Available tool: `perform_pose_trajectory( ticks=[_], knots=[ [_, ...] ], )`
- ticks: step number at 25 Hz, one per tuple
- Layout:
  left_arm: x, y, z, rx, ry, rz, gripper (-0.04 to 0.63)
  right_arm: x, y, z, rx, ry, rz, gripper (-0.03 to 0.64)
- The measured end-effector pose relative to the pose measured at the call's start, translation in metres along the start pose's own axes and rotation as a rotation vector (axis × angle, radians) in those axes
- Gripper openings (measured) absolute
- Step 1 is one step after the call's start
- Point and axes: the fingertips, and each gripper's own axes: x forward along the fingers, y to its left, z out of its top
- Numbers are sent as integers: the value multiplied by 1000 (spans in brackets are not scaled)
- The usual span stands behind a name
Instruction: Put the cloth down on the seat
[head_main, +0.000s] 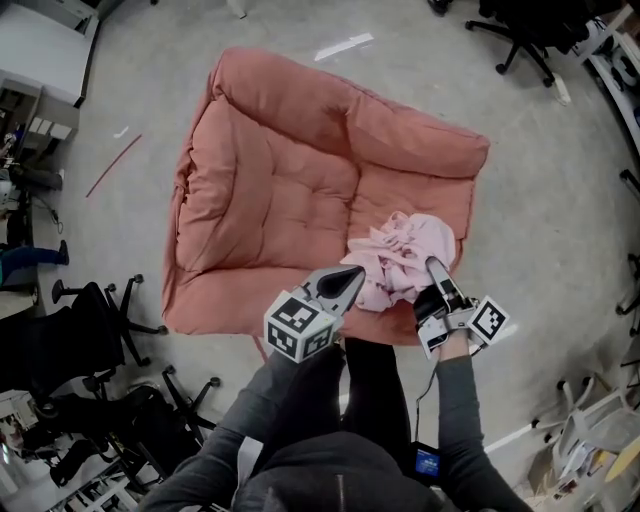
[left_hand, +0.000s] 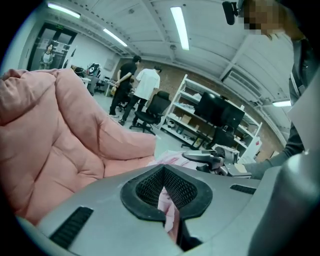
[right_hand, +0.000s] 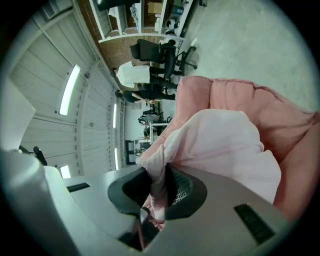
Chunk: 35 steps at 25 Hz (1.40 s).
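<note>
Grey floor (head_main: 540, 230) on every side of the seat (head_main: 270, 170). Salmon-pink, padded and quilted, with a raised rolled back along its far edge and a bolster down its left side. Black office chairs (head_main: 100, 320) off the seat's near left corner, more beyond its far right corner. Dark-sleeved arms (head_main: 458, 400) reaching in from the seat's near edge. Pale pink cloth (head_main: 400, 258) bunched in folds over the seat's near right corner, just inside the front edge; resting on the cushion or just clear of it, cannot tell. Left gripper (head_main: 346, 283) at the cloth's left edge, over the seat's front border, clamped on a fold of cloth drawn down between its jaws. Right gripper (head_main: 436, 268) at the cloth's near right, by the seat's right front corner, likewise pinching a gathered fold. White tape strip (head_main: 343, 46) on the floor beyond the seat's far edge. Thin red strip (head_main: 112, 166) off the seat's left side.
</note>
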Motion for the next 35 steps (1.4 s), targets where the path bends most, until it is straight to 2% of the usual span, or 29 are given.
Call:
perform_pose_trajectory(
  ticks=[6,11,18,23,28,33,35],
  knots=[
    [22,-14,-13,16,45,-36,6,-33,-33,19,-3,-67,-36,48],
    [43,-28,-30,31,100,-96,6,-59,-54,28,-1,-130,-49,48],
    [73,-38,-47,48,141,-172,6,-87,-94,44,52,-272,-113,48],
    [83,-35,-55,76,163,-206,6,-104,-115,42,77,-343,-159,48],
    [86,-29,-65,67,183,-227,6,-120,-140,37,109,-396,-232,48],
    [84,-31,-75,65,201,-252,6,-128,-151,34,165,-446,-242,49],
    [81,-33,-77,64,202,-262,6,-132,-154,33,177,-469,-252,72]
  ],
)
